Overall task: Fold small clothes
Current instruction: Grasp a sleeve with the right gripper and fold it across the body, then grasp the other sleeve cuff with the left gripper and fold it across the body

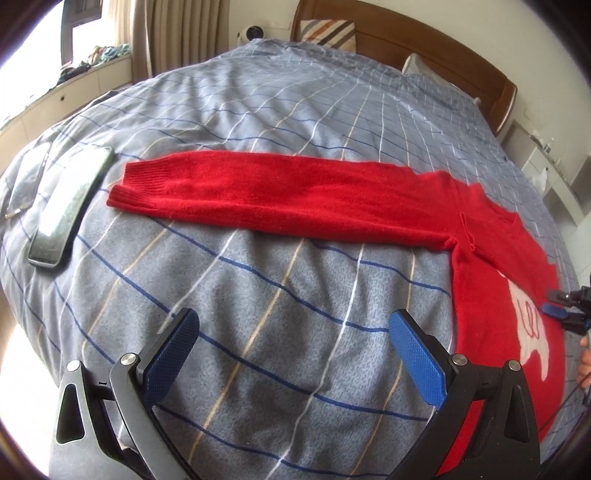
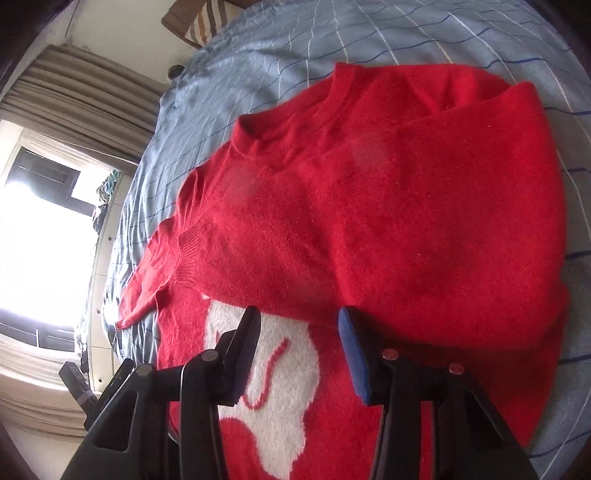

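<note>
Red sweater (image 1: 280, 199) flat on the bed (image 1: 258, 110), one sleeve already across the chest, other stretched out. Left gripper (image 1: 291, 354) wide open, empty. Right gripper (image 2: 295, 354) part open, prob holding nothing. I'd pinch the cuff (image 1: 136, 184) w/ left, fold inward.

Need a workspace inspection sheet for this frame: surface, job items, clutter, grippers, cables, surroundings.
Surface: bed with a grey checked duvet, lightly wrinkled.
Job's things: red sweater lying flat, front up with a white motif; one sleeve folded across the chest, the other sleeve stretched straight out on the duvet.
Clutter: two phones beside the stretched sleeve's cuff.
Grippers: left gripper open over bare duvet, nothing between its fingers; right gripper open above the motif, holding nothing.
Cables: thin dark cable at the right edge of the left wrist view.
Surroundings: wooden headboard, striped pillow, curtains, bright window.
</note>
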A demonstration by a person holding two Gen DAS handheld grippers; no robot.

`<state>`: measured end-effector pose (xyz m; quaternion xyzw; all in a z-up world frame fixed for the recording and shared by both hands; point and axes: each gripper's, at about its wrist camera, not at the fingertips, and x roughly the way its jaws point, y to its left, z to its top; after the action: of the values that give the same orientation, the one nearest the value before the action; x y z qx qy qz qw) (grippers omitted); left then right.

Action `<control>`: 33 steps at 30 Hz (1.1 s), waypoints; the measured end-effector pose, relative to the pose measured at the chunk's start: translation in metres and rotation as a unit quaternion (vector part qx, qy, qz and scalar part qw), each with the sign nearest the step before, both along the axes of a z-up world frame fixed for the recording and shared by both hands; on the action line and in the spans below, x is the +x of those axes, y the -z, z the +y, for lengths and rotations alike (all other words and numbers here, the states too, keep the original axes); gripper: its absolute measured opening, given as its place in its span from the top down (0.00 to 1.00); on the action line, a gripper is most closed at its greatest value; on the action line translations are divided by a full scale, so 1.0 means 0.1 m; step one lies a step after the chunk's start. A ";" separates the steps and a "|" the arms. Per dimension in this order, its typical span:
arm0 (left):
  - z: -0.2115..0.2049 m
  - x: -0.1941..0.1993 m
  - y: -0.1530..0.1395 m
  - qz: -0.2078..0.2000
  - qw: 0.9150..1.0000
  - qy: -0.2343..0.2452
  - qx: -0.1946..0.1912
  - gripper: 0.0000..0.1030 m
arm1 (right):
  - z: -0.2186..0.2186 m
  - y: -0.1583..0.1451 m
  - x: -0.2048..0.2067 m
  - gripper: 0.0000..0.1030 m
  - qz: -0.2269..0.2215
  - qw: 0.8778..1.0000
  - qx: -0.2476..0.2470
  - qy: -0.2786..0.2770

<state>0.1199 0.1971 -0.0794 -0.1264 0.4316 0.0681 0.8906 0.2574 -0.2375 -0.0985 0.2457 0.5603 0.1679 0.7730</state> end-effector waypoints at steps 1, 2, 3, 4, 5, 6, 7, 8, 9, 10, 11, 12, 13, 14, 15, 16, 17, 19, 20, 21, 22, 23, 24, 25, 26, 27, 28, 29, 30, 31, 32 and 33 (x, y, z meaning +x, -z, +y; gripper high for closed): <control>0.09 0.01 -0.04 -0.004 1.000 -0.004 0.004 0.00 | -0.02 -0.09 -0.12 0.56 -0.020 1.000 -0.008 -0.004; 0.21 0.03 -0.08 -0.007 1.000 -0.008 0.005 0.00 | -0.03 -0.19 -0.25 0.53 -0.042 0.999 -0.018 -0.012; 0.35 0.07 -0.13 -0.009 1.000 -0.016 0.001 0.00 | -0.03 -0.29 -0.38 0.52 -0.060 0.998 -0.028 -0.020; 0.50 0.11 -0.17 -0.011 1.000 -0.027 -0.009 0.00 | -0.03 -0.36 -0.52 0.46 -0.078 0.996 -0.040 -0.029; 0.66 0.15 -0.21 -0.015 0.999 -0.036 -0.024 0.00 | -0.02 -0.40 -0.66 0.41 -0.093 0.994 -0.051 -0.037; 0.82 0.23 -0.22 -0.013 0.998 -0.042 -0.041 0.00 | 0.00 -0.45 -0.79 0.40 -0.106 0.992 -0.060 -0.042; 0.97 0.30 -0.22 -0.005 0.997 -0.055 -0.058 0.00 | 0.00 -0.46 -0.93 0.39 -0.116 0.990 -0.066 -0.047; 1.10 0.36 -0.20 0.003 0.995 -0.065 -0.073 0.00 | 0.01 -0.46 -1.07 0.39 -0.121 0.989 -0.068 -0.051; 1.23 0.42 -0.17 0.010 0.993 -0.070 -0.090 0.01 | -0.01 -0.44 -1.19 0.39 -0.123 0.989 -0.068 -0.053; 1.34 0.48 -0.14 0.015 0.991 -0.080 -0.101 0.01 | 0.00 -0.41 -1.30 0.39 -0.122 0.989 -0.065 -0.053; 1.42 0.54 -0.10 0.022 0.990 -0.088 -0.111 0.01 | 0.01 -0.37 -1.40 0.39 -0.119 0.990 -0.060 -0.051; 1.50 0.59 -0.05 0.030 0.988 -0.096 -0.117 0.01 | 0.04 -0.33 -1.48 0.39 -0.115 0.991 -0.052 -0.050; 1.56 0.64 0.00 0.042 0.986 -0.105 -0.120 0.02 | 0.05 -0.31 -1.55 0.39 -0.114 0.991 -0.045 -0.048; 1.58 0.68 0.05 0.048 0.985 -0.109 -0.127 0.03 | 0.07 -0.29 -1.62 0.39 -0.112 0.992 -0.036 -0.044; 1.59 0.71 0.09 0.049 0.984 -0.107 -0.136 0.07 | 0.11 -0.27 -1.66 0.39 -0.110 0.993 -0.027 -0.042; 1.58 0.75 0.13 0.049 0.983 -0.103 -0.145 0.20 | 0.13 -0.26 -1.70 0.39 -0.108 0.993 -0.019 -0.041; 1.57 0.78 0.17 0.052 0.982 -0.101 -0.149 0.30 | 0.16 -0.25 -1.73 0.39 -0.107 0.993 -0.013 -0.041; 1.53 0.82 0.21 0.058 0.983 -0.108 -0.137 0.86 | 0.22 -0.26 -1.77 0.39 -0.110 0.993 -0.014 -0.046; 1.53 0.82 0.19 0.059 0.983 -0.115 -0.129 0.94 | 0.24 -0.28 -1.80 0.39 -0.113 0.992 -0.018 -0.049; 1.53 0.79 0.15 0.052 0.983 -0.123 -0.128 0.95 | 0.27 -0.31 -1.82 0.39 -0.118 0.991 -0.024 -0.052; 1.51 0.76 0.06 0.039 0.983 -0.127 -0.129 0.96 | 0.28 -0.34 -1.83 0.39 -0.124 0.990 -0.030 -0.054; 1.50 0.74 -0.07 0.023 0.984 -0.123 -0.127 0.97 | 0.28 -0.39 -1.86 0.39 -0.132 0.989 -0.034 -0.056; 1.42 0.72 -0.24 0.005 0.987 -0.111 -0.116 0.97 | 0.28 -0.42 -1.89 0.39 -0.141 0.988 -0.037 -0.057; 1.33 0.72 -0.42 -0.013 0.990 -0.094 -0.100 0.97 | 0.27 -0.46 -1.92 0.39 -0.150 0.986 -0.041 -0.058; 1.19 0.73 -0.63 -0.031 0.993 -0.071 -0.085 0.97 | 0.26 -0.50 -1.95 0.39 -0.159 0.985 -0.045 -0.058; 1.03 0.76 -0.83 -0.047 0.995 -0.043 -0.074 0.97 | 0.25 -0.52 -1.99 0.39 -0.167 0.983 -0.048 -0.057; 0.82 0.78 -1.03 -0.063 0.996 -0.014 -0.065 0.97 | 0.23 -0.53 -2.02 0.39 -0.174 0.982 -0.050 -0.055; 0.62 0.80 -1.22 -0.076 0.995 0.017 -0.059 0.97 | 0.20 -0.54 -2.05 0.39 -0.179 0.981 -0.052 -0.051; 0.37 0.84 -1.40 -0.089 0.993 0.051 -0.054 0.97 | 0.18 -0.53 -2.08 0.39 -0.183 0.981 -0.053 -0.046; 0.11 0.86 -1.56 -0.100 0.990 0.084 -0.049 0.97 | 0.15 -0.52 -2.10 0.39 -0.186 0.980 -0.055 -0.041; -0.15 0.90 -1.70 -0.110 0.986 0.117 -0.046 0.97 | 0.11 -0.51 -2.11 0.39 -0.187 0.980 -0.058 -0.035; -0.43 0.93 -1.81 -0.118 0.981 0.151 -0.045 0.97 | 0.07 -0.50 -2.13 0.39 -0.188 0.980 -0.062 -0.027</control>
<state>0.2133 0.1537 0.1018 -0.1066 0.3403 -0.1015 0.9287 0.0440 -0.2303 -0.0490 0.1462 0.4206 0.1972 0.8734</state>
